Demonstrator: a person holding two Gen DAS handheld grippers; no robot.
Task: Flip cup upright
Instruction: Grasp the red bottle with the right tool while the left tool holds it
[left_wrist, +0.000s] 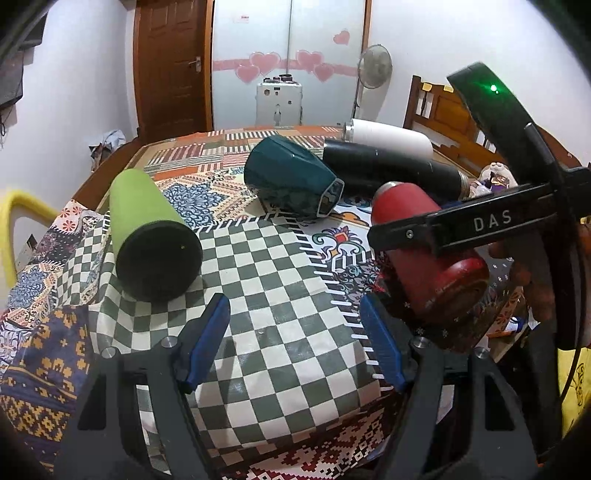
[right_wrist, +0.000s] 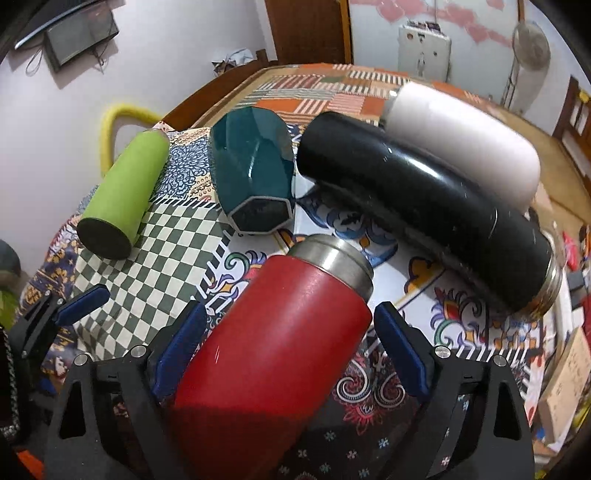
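Note:
A red cup (right_wrist: 280, 350) with a steel rim lies on its side on the patterned tablecloth, mouth pointing away from me. My right gripper (right_wrist: 291, 314) is open and straddles its body; a gap shows at the right pad (right_wrist: 399, 350). In the left wrist view, a black finger (left_wrist: 443, 225) of that gripper crosses over the red cup (left_wrist: 424, 251). My left gripper (left_wrist: 293, 306) hangs open over the checkered patch of cloth (left_wrist: 280, 280) with nothing between its pads.
Other cups lie on their sides: a green one (left_wrist: 147, 221) at left, a teal faceted one (left_wrist: 291, 177) in the middle, and black (left_wrist: 391, 166) and white (left_wrist: 391, 136) ones behind. A yellow chair (left_wrist: 22, 206) and a wooden chair (left_wrist: 439, 110) flank the table.

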